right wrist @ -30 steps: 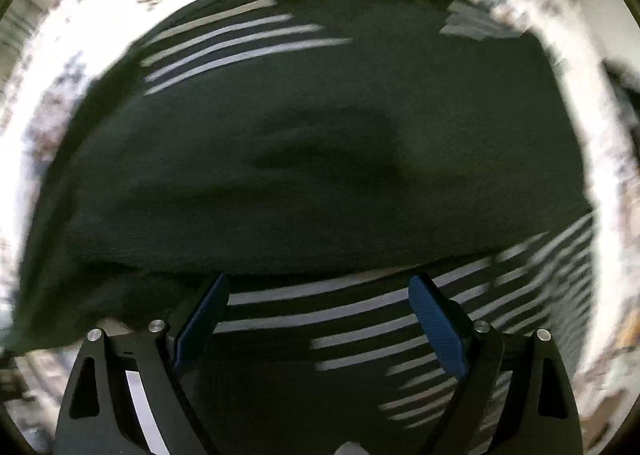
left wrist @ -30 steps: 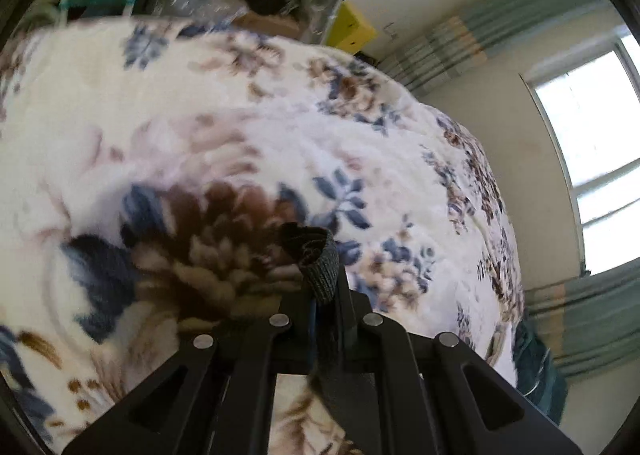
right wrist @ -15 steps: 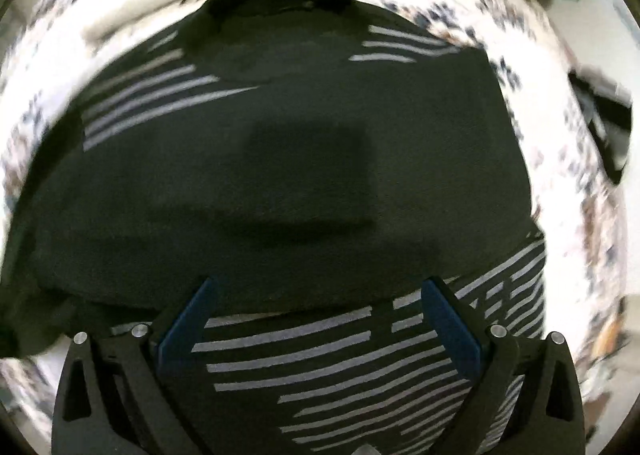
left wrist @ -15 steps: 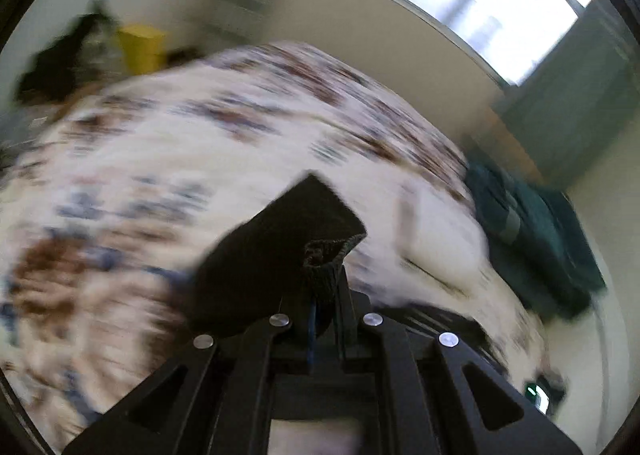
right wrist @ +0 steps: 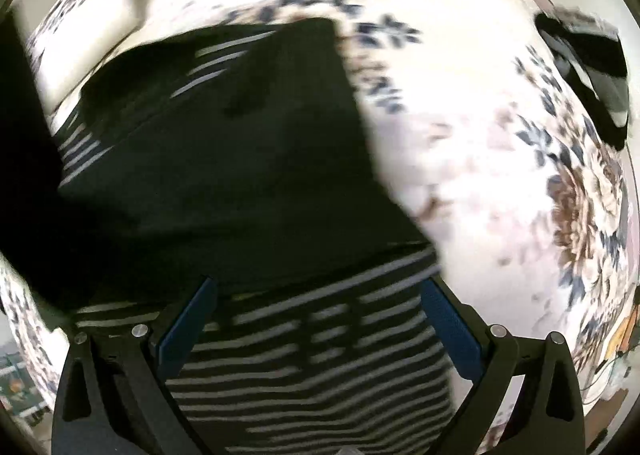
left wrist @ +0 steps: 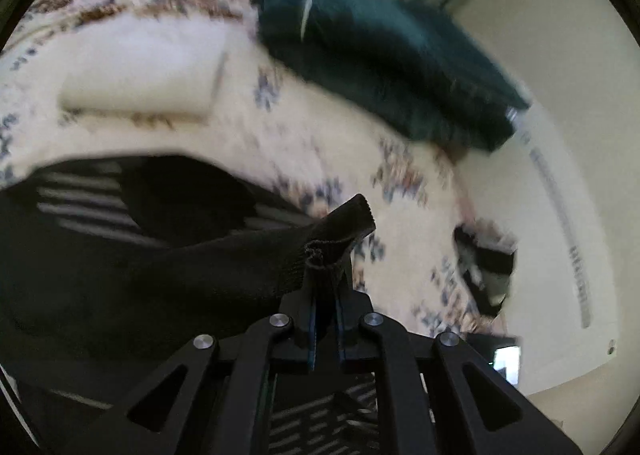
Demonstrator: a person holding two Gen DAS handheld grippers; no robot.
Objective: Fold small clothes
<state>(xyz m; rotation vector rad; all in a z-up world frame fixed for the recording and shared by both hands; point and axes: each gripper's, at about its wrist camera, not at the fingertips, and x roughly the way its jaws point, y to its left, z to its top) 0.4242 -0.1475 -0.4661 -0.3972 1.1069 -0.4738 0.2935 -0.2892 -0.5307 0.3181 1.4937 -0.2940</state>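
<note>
A black sweater with white stripes (right wrist: pixel 248 175) lies spread on a floral blanket (right wrist: pixel 500 143). My left gripper (left wrist: pixel 326 295) is shut on the sweater's ribbed black cuff (left wrist: pixel 340 231) and holds the sleeve (left wrist: pixel 200 271) lifted over the garment's body (left wrist: pixel 80 207). My right gripper (right wrist: pixel 316 319) is open and empty, its blue pads (right wrist: pixel 188 327) hovering above the striped lower part of the sweater (right wrist: pixel 312 359). The view is blurred by motion.
A dark teal folded blanket (left wrist: pixel 380 67) and a white pillow (left wrist: pixel 140 75) lie at the far side of the bed. A black-and-white item (right wrist: pixel 592 67) lies at the bed's right edge, also in the left wrist view (left wrist: pixel 484 267). Cream wall beyond.
My left gripper has swung round with the cuff, carrying the sleeve over the sweater's body. My right gripper has shifted back and left, so more floral blanket shows on the right.
</note>
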